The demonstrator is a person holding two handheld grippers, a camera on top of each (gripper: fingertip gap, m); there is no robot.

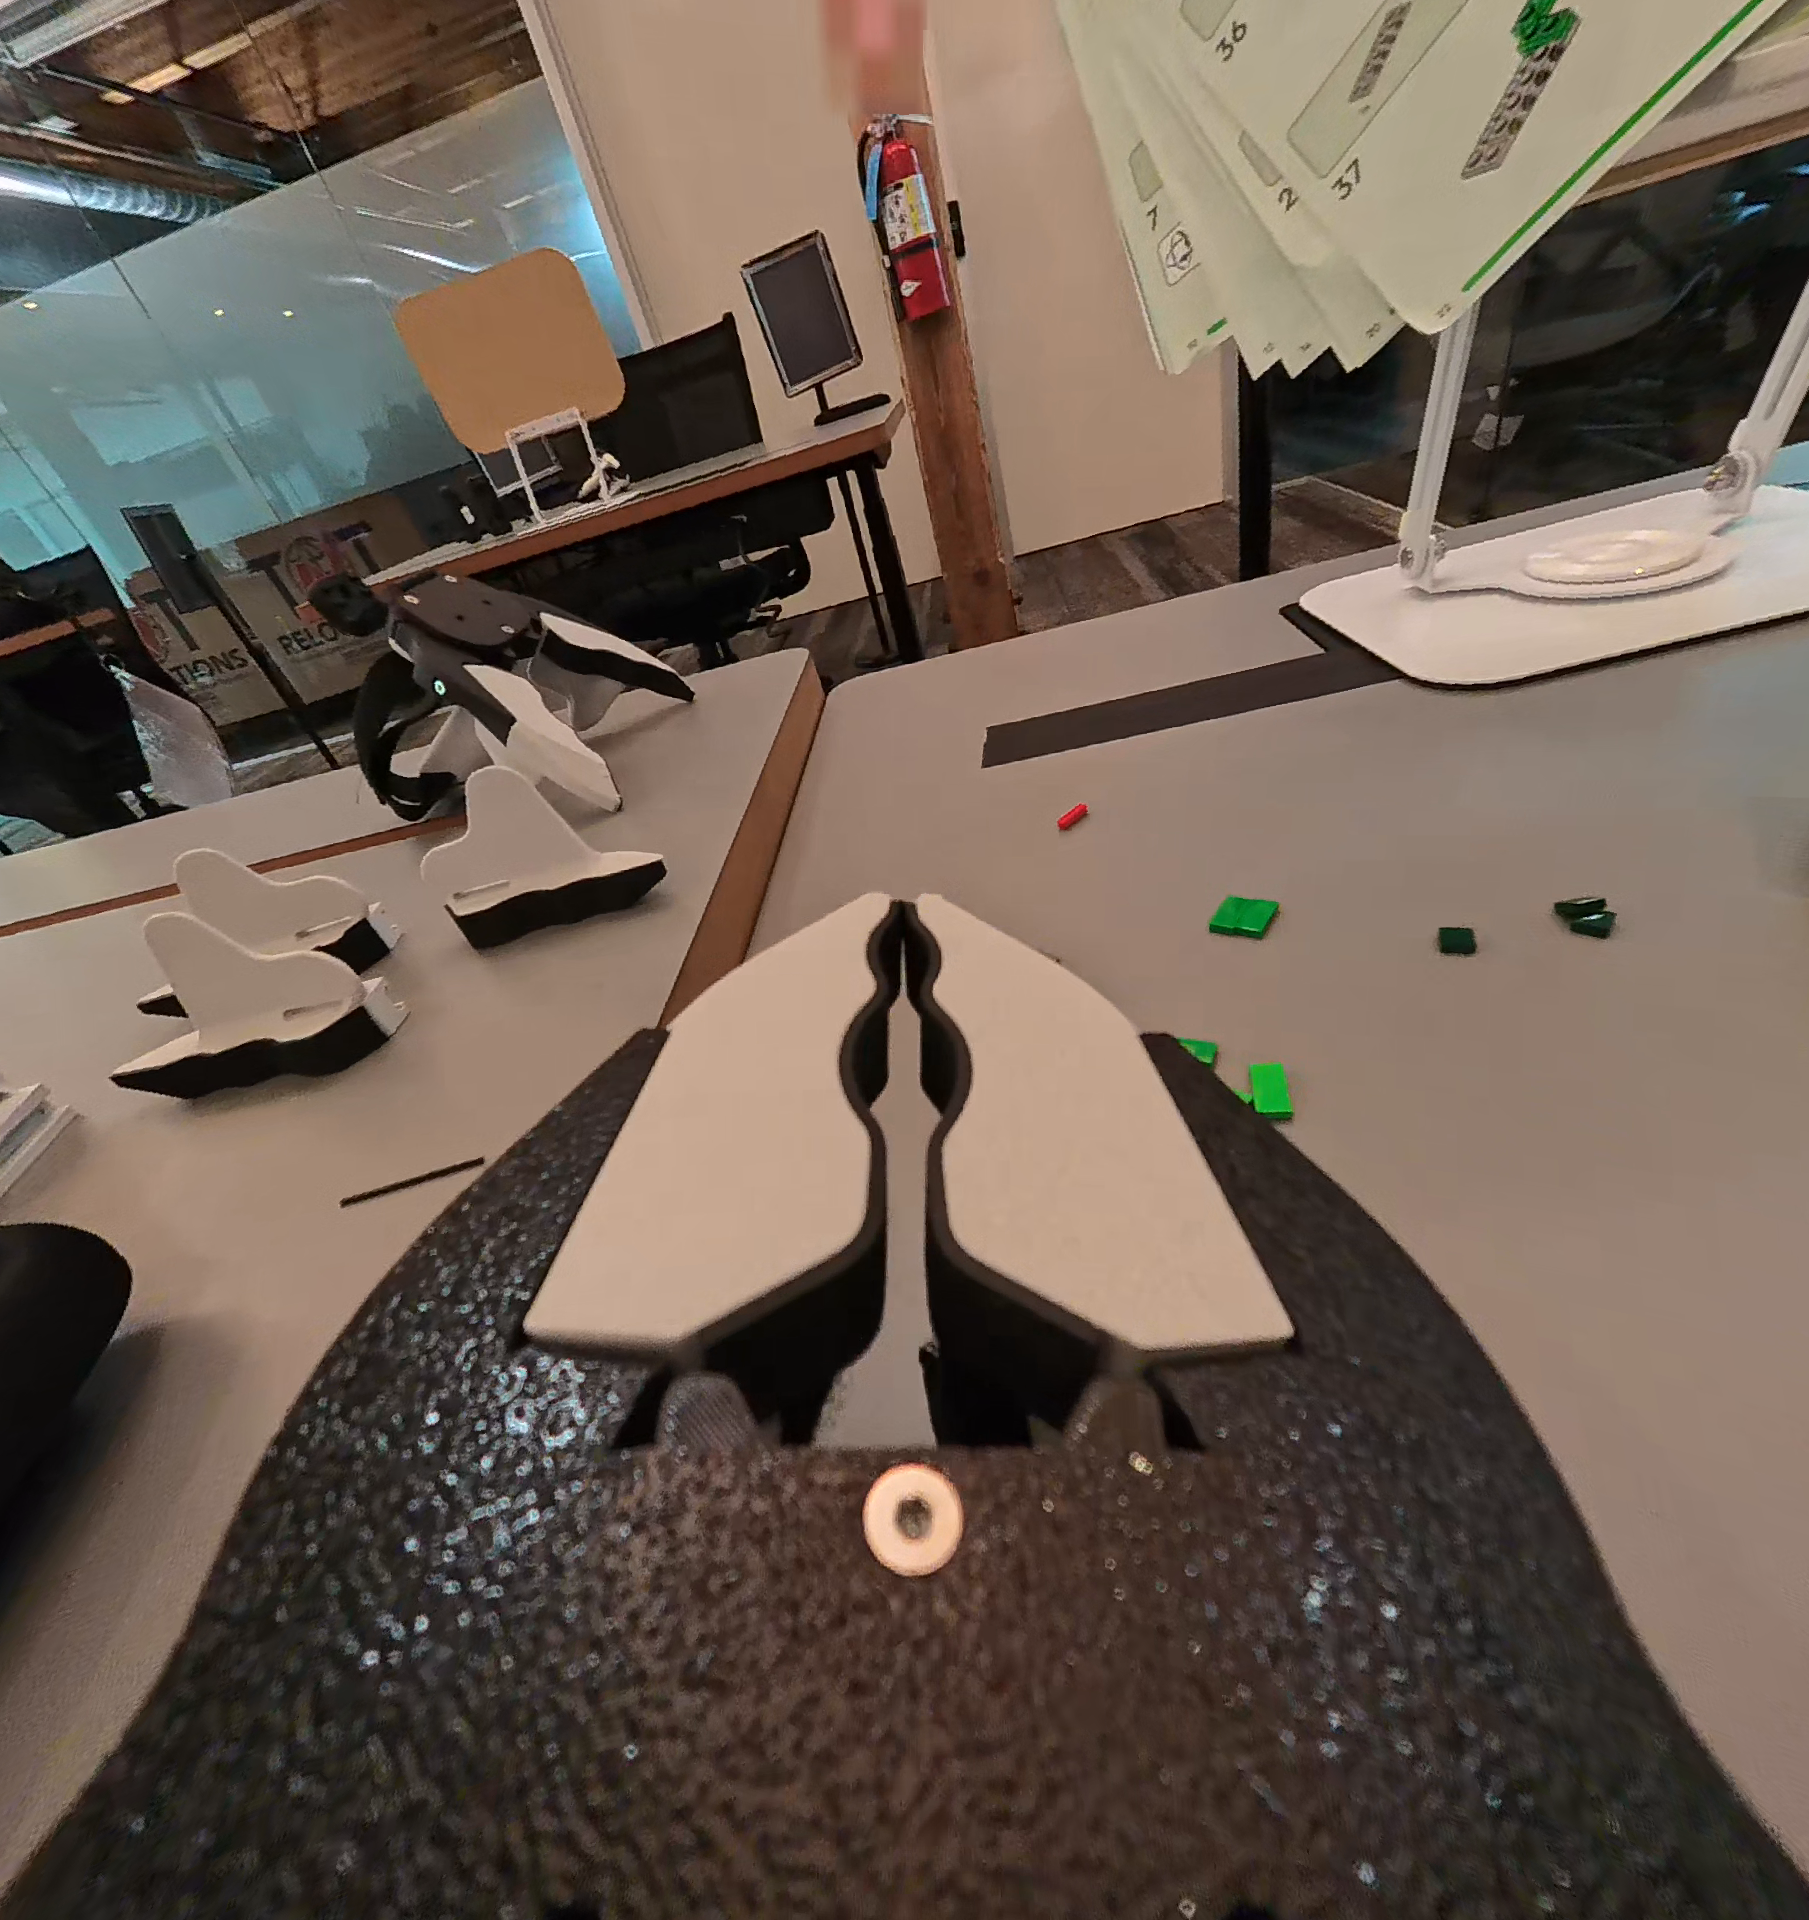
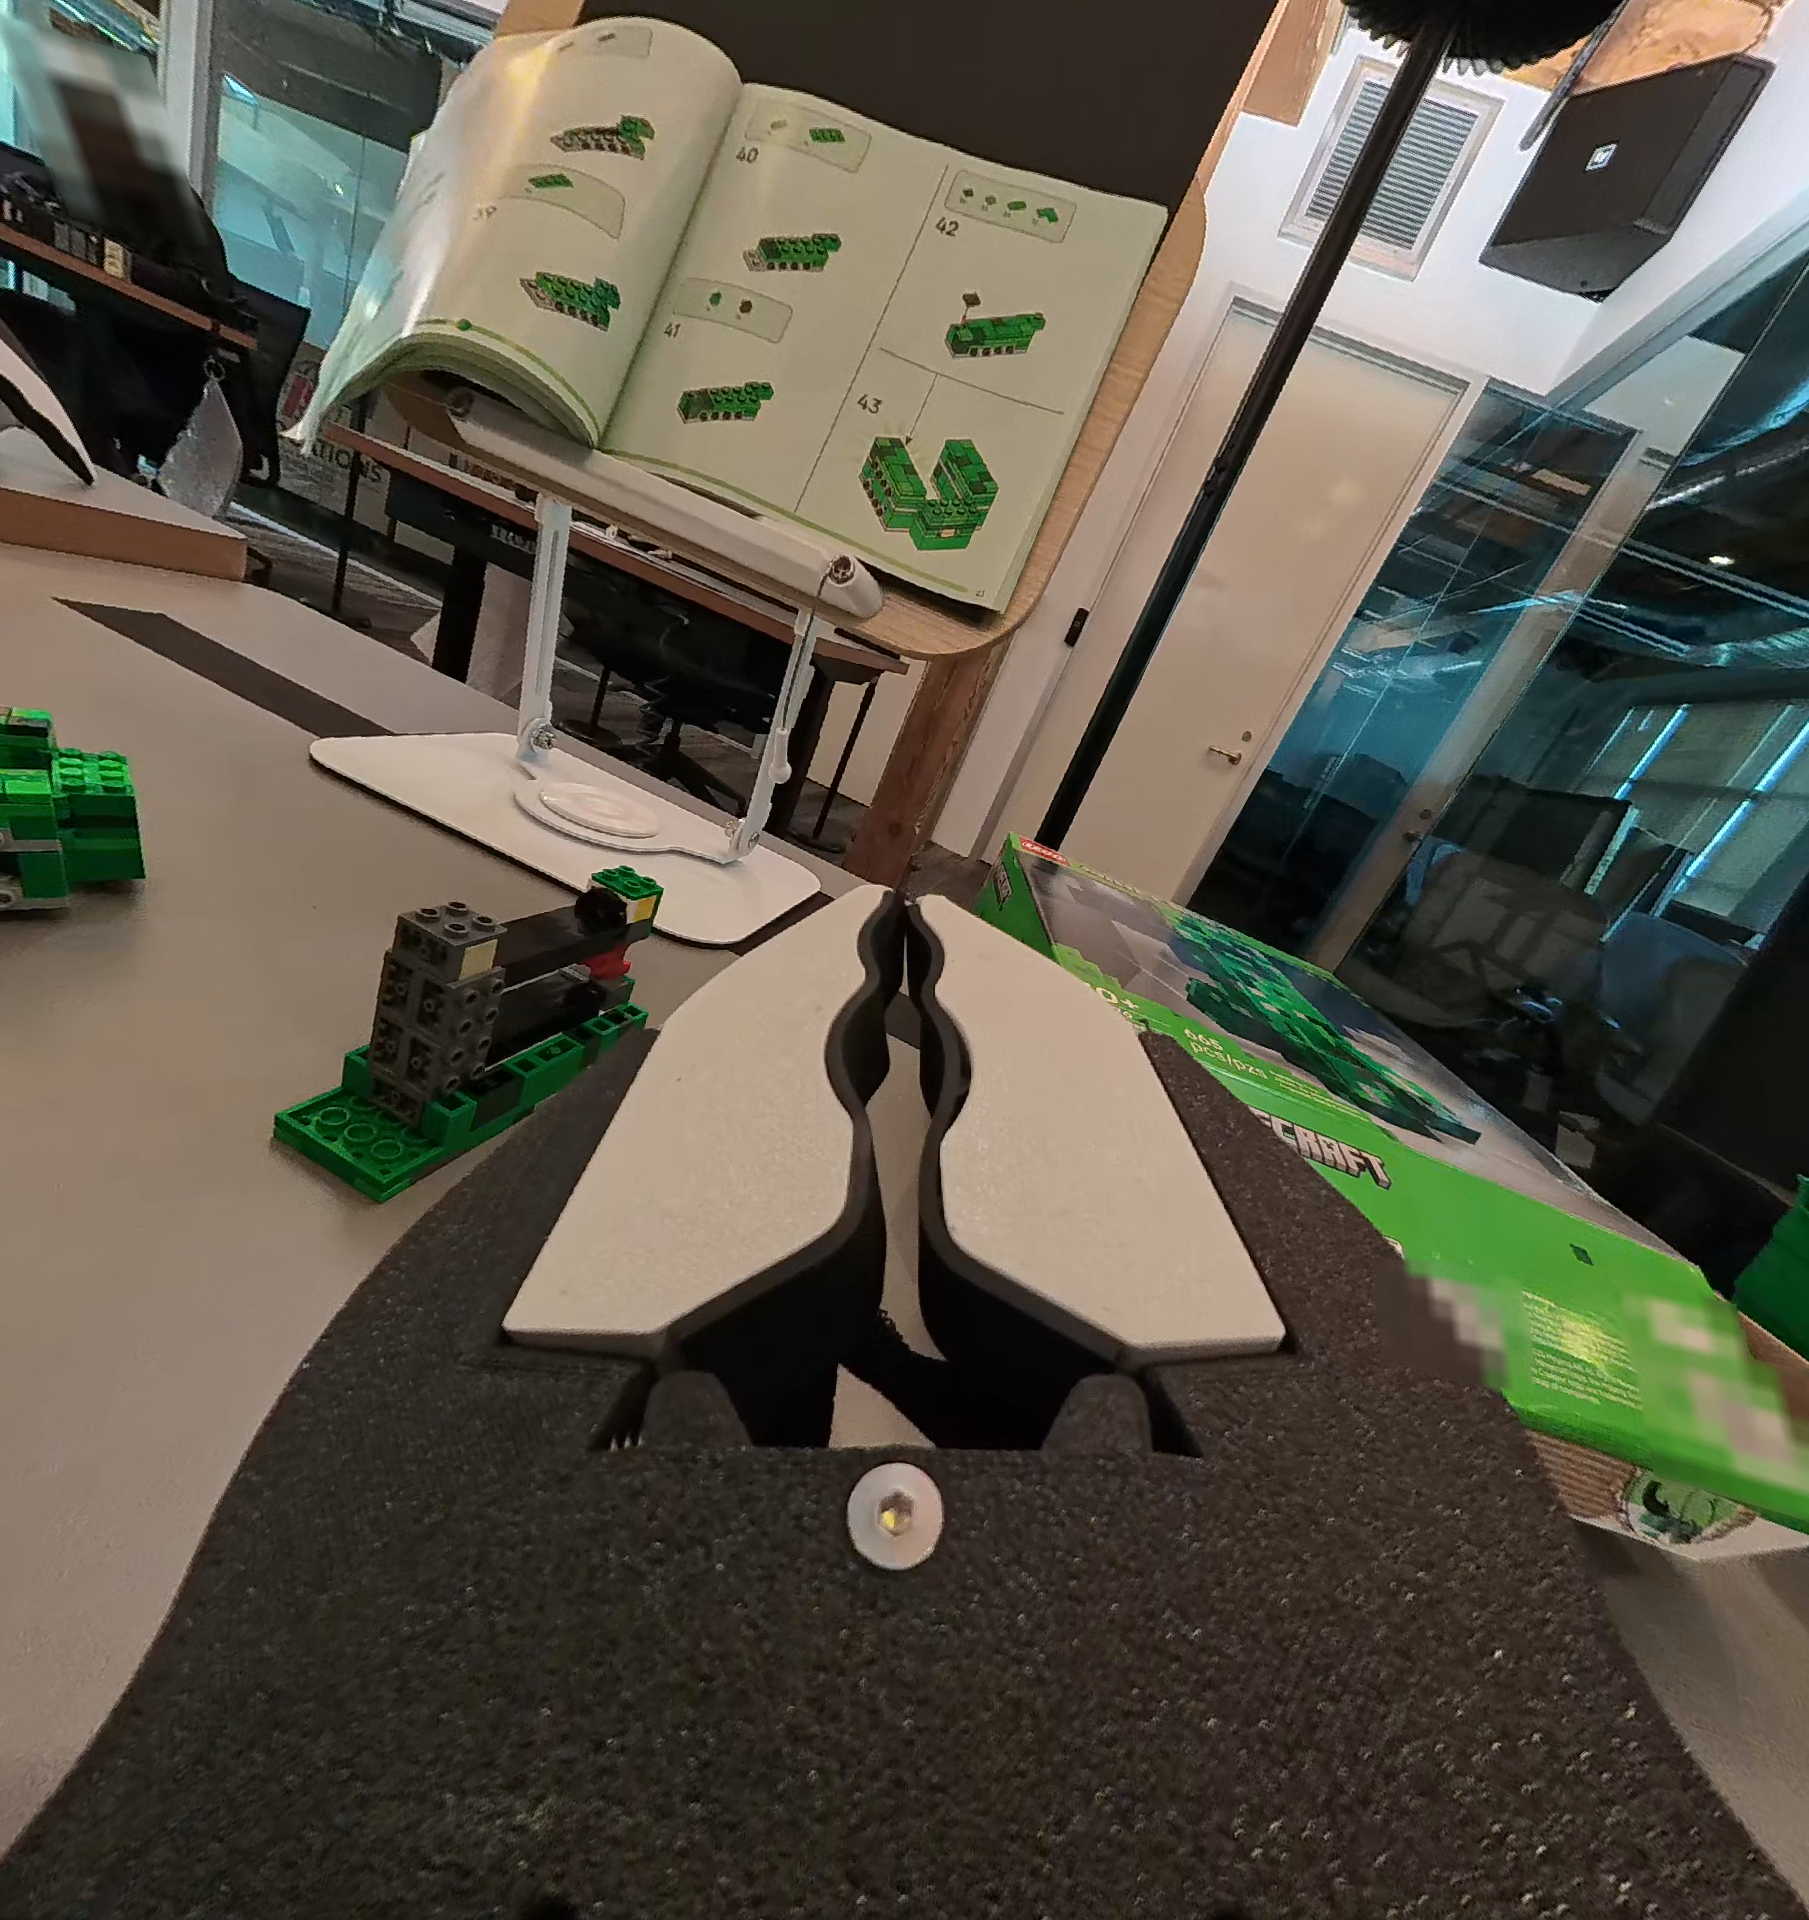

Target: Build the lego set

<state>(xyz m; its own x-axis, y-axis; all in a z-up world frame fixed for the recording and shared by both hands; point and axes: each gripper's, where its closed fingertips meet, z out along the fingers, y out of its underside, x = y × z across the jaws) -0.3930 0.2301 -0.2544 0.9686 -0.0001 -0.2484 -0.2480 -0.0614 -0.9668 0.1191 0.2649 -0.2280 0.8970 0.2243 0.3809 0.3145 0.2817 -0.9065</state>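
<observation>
My left gripper (image 1: pixel 906 914) is shut and empty, low over the grey table (image 1: pixel 1502 1247). Loose green tiles lie to its right: a bright pair (image 1: pixel 1243 918), dark ones (image 1: pixel 1457 941) (image 1: pixel 1586 918), and bright ones beside the finger (image 1: pixel 1269 1089). A small red piece (image 1: pixel 1072 817) lies farther back. My right gripper (image 2: pixel 904 906) is shut and empty. A partly built model on a green plate with grey and black bricks (image 2: pixel 474 1029) stands to its left. A larger green brick assembly (image 2: pixel 27 810) sits at the far left. The open instruction book (image 2: pixel 775 301) rests on a white stand (image 2: pixel 588 800).
The green set box (image 2: pixel 1399 1174) lies to the right of my right gripper. Spare white-and-black gripper fingers (image 1: pixel 256 997) and another gripper (image 1: pixel 505 686) rest on the adjoining table at left. The stand's base (image 1: pixel 1565 603) sits at the back right. Black tape strips (image 1: pixel 1139 717) mark the table. The gap from one gripper's tips to the other's is roughly 50 centimeters. From my right tips it is roughly 25 centimeters to the larger green brick assembly (image 2: pixel 27 810); from my left, 30 centimeters.
</observation>
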